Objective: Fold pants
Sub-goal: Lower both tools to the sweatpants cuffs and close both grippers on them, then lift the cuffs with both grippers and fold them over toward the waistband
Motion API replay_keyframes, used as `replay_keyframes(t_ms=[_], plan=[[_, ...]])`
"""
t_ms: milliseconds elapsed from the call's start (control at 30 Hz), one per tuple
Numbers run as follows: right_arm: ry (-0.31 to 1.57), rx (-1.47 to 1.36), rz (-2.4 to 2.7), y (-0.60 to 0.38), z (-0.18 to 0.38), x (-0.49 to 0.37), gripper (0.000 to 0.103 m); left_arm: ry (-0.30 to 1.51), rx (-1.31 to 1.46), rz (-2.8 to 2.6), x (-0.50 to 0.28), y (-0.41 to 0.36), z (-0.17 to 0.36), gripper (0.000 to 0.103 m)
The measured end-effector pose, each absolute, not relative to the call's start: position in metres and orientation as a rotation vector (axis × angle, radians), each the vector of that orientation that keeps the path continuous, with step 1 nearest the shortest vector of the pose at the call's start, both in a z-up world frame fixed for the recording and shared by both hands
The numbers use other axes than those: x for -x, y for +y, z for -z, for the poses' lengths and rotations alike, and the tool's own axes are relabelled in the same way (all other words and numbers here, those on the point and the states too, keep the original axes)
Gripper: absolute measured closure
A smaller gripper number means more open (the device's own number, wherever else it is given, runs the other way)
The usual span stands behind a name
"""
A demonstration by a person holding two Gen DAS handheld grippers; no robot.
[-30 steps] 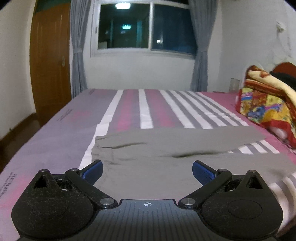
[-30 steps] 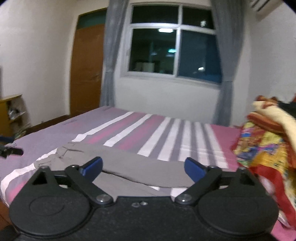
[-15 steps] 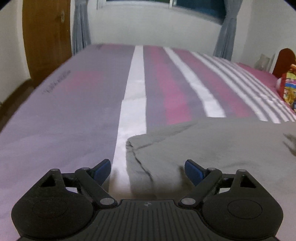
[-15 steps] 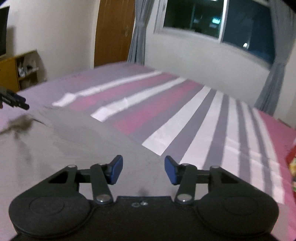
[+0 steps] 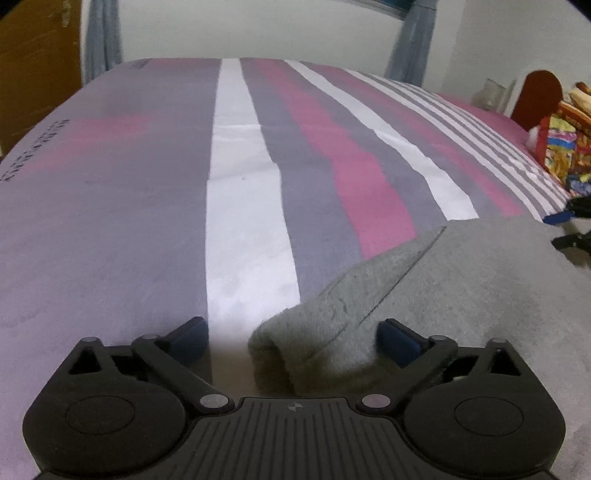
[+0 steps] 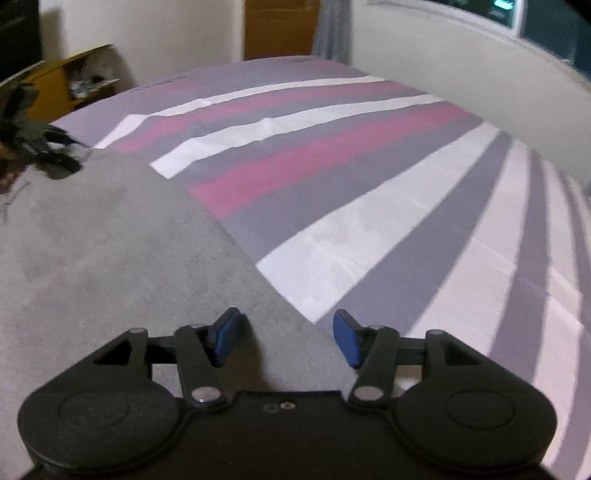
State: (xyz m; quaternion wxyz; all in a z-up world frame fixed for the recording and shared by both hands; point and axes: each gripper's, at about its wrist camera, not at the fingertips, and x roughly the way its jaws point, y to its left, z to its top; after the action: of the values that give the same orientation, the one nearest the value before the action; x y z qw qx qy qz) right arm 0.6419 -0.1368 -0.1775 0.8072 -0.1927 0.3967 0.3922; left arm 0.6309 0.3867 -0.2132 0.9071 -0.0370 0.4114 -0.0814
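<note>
Grey pants (image 5: pixel 461 291) lie flat on a striped bed sheet (image 5: pixel 243 206). In the left wrist view my left gripper (image 5: pixel 295 338) is open, low over the bed, with a rolled corner of the pants between its blue fingers. In the right wrist view the pants (image 6: pixel 110 251) fill the left side. My right gripper (image 6: pixel 286 339) is open, its fingers straddling the pants' far edge. The right gripper also shows at the right edge of the left wrist view (image 5: pixel 570 225), and the left gripper at the left edge of the right wrist view (image 6: pixel 33 147).
A colourful blanket (image 5: pixel 565 147) is piled at the far right of the bed. A wooden door (image 6: pixel 280 29), grey curtains (image 5: pixel 103 37) and a window (image 6: pixel 535 22) stand beyond the bed. A yellow shelf (image 6: pixel 74 85) stands at the left.
Both grippers have dropped close to the bed and moved onto the pants' edges. The right gripper's fingers closed partway, then opened a little. The left stayed open.
</note>
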Motion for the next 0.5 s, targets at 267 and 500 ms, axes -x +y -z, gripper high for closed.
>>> replay_keyframes(t_ms=[267,500], plan=[[0.850,0.460,-0.883,-0.134,0.171,-0.642,0.100,0.804,0.035,0.189,-0.632,0.370,0.202,0.085],[0.585,0.480,-0.804,-0.164,0.079,-0.552,0.100,0.571,0.045,0.218,-0.565,0.367,0.129,0.085]])
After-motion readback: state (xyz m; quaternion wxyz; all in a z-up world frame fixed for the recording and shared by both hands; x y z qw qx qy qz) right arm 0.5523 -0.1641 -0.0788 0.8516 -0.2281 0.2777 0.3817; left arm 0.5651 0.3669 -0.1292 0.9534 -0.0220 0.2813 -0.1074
